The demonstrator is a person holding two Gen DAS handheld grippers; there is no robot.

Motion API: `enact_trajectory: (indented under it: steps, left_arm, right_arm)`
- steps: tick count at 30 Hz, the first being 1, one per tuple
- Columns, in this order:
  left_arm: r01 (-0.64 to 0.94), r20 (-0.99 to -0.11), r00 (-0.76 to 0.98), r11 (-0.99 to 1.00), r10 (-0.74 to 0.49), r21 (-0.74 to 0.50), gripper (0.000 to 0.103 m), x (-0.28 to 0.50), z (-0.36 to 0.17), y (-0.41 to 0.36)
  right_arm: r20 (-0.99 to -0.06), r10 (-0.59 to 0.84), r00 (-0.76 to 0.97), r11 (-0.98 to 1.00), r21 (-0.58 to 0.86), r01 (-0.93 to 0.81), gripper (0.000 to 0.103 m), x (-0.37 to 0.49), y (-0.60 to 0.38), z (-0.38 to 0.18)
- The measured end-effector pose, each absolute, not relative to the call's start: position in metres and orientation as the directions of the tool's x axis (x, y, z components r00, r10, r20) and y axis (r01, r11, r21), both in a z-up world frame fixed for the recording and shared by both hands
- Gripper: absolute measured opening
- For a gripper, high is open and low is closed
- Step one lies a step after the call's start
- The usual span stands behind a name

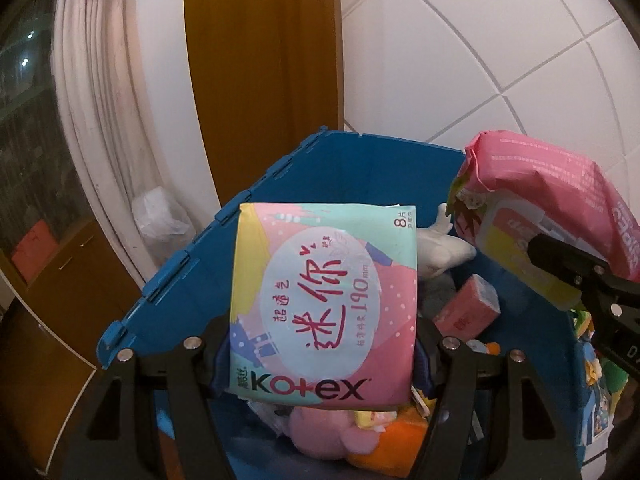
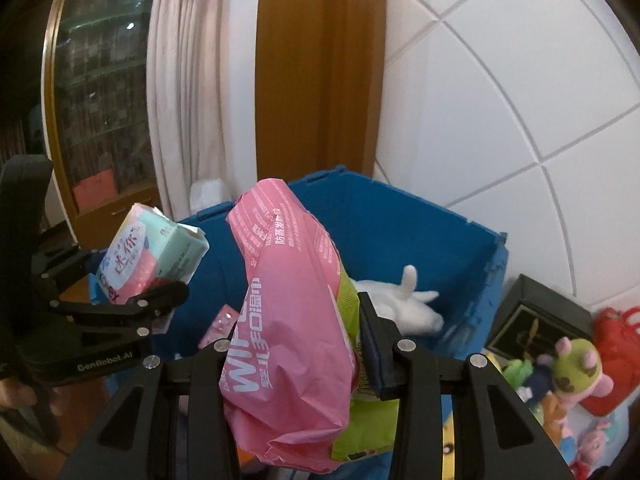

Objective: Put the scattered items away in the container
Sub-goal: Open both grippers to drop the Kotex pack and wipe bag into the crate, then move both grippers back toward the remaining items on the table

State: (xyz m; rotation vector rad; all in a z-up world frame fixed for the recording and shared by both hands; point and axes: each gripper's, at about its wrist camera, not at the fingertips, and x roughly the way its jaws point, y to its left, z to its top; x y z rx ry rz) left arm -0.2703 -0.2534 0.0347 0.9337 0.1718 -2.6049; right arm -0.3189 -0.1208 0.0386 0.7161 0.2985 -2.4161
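Two packs are held above the open blue crate (image 1: 348,168), one in each gripper.

The Kotex pad pack (image 1: 324,304) is a flat, near-square packet. It is clamped between the jaws of the left gripper (image 1: 320,348), which stand partly closed against its two side edges. Its printed face is turned toward the left wrist camera, and the brand name runs along its lower edge. The pack hangs over the crate's near left portion, beside the hinged left rim.

The pink wet-wipes pack (image 2: 288,320) is a long soft pouch. It is gripped across its middle by the right gripper (image 2: 298,350), whose jaws are closed in narrowly on it. Its long axis runs away from the right wrist camera and upward, with the crimped far end pointing toward the crate's back wall and the near end drooping below the jaws. It hangs over the crate's near right portion.

Inside the crate lie a white plush toy (image 2: 404,300) near the right wall, a small pink tissue packet (image 1: 468,308) and a pink plush (image 1: 320,428).

Outside the crate's right wall lie a dark box (image 2: 532,320), a green plush (image 2: 572,368) and a red bag (image 2: 620,344).
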Motion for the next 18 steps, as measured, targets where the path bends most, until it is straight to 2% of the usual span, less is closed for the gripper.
enact_trajectory:
  steps: [3,4,5,7,9,10,11,13,16,18]
  left_arm:
    - [0.366,-0.642,-0.714,-0.931,-0.281,0.001,0.068,-0.275,0.029,-0.261]
    - [0.364,-0.646,-0.711,-0.932,-0.277,-0.001,0.073,-0.276,0.027,-0.261]
    - [0.366,-0.65,-0.708,-0.931,-0.278,-0.001,0.083,-0.278,0.026,-0.262]
    - [0.374,-0.65,-0.705,-0.927,-0.283,-0.001,0.087,-0.28,0.022,-0.264]
    - [0.376,-0.659,-0.699,-0.927,-0.279,-0.007,0.088,-0.284,0.018,-0.267]
    - [0.376,-0.664,-0.695,-0.927,-0.277,-0.007,0.088,-0.285,0.015,-0.268]
    - [0.376,-0.667,-0.692,-0.927,-0.276,-0.005,0.088,-0.286,0.014,-0.268]
    - [0.378,-0.674,-0.685,-0.926,-0.276,-0.005,0.088,-0.285,0.009,-0.267]
    - [0.376,-0.676,-0.687,-0.926,-0.267,-0.016,0.088,-0.279,0.007,-0.262]
    - [0.374,-0.672,-0.693,-0.927,-0.263,-0.022,0.088,-0.274,0.009,-0.256]
  right_arm:
    - [-0.564,-0.473,-0.677,-0.805,-0.036,0.592,0.04,-0.328,-0.122,0.035]
    - [-0.561,-0.472,-0.68,-0.81,-0.029,0.586,0.043,-0.331,-0.121,0.034]
    - [-0.557,-0.471,-0.684,-0.814,-0.024,0.58,0.047,-0.333,-0.12,0.034]
    - [-0.552,-0.452,-0.7,-0.828,-0.032,0.56,0.052,-0.337,-0.117,0.033]
    - [-0.561,-0.444,-0.698,-0.828,-0.04,0.559,0.066,-0.34,-0.118,0.033]
    - [-0.565,-0.434,-0.702,-0.831,-0.05,0.554,0.078,-0.34,-0.117,0.031]
    - [-0.567,-0.427,-0.705,-0.834,-0.055,0.55,0.083,-0.34,-0.117,0.03]
    - [-0.573,-0.423,-0.702,-0.836,-0.051,0.546,0.085,-0.34,-0.115,0.027]
    - [-0.579,-0.404,-0.708,-0.85,-0.047,0.524,0.103,-0.34,-0.108,0.02]
    - [-0.576,-0.401,-0.713,-0.857,-0.04,0.514,0.103,-0.338,-0.102,0.019]
